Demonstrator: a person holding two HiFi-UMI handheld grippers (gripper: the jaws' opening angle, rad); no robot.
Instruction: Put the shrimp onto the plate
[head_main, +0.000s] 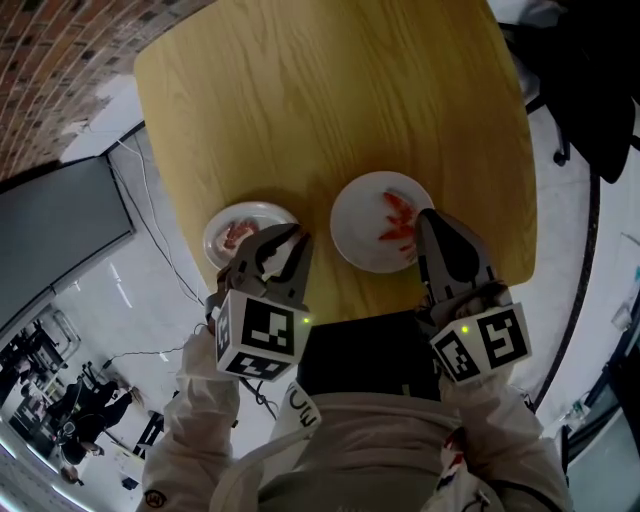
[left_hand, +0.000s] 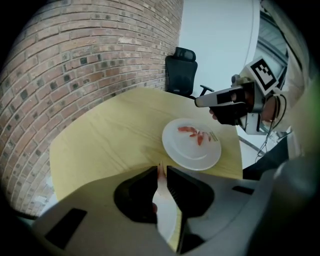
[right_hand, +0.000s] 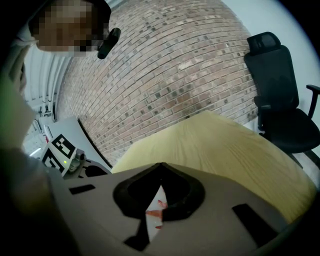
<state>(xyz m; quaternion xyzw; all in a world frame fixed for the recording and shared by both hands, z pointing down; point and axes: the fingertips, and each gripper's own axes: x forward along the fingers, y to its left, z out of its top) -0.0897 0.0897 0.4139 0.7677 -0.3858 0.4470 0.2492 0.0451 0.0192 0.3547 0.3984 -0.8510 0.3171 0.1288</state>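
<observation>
Looks like an office/lab space imo: brick wall (left_hand: 90, 60) upper left, black office chair (right_hand: 277, 95) on the right, wood table (head_main: 330, 110), loose cables (head_main: 150, 210) on floor.

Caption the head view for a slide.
Over a wooden table, the left gripper hovers above the small plate of shrimp, the right gripper above the larger plate.

The far half of the tabletop (head_main: 330, 90) is bare and open from every side. Near the front edge, a small plate (head_main: 255, 210) sits under the left gripper (head_main: 288, 238). A bigger plate (head_main: 355, 235) has the right gripper (head_main: 425, 215) over its rim. A clear strip of wood runs between them. A dark block (head_main: 360, 350), perhaps a mat, fills the near edge. A chair (left_hand: 181, 70) stands beyond the far corner.
</observation>
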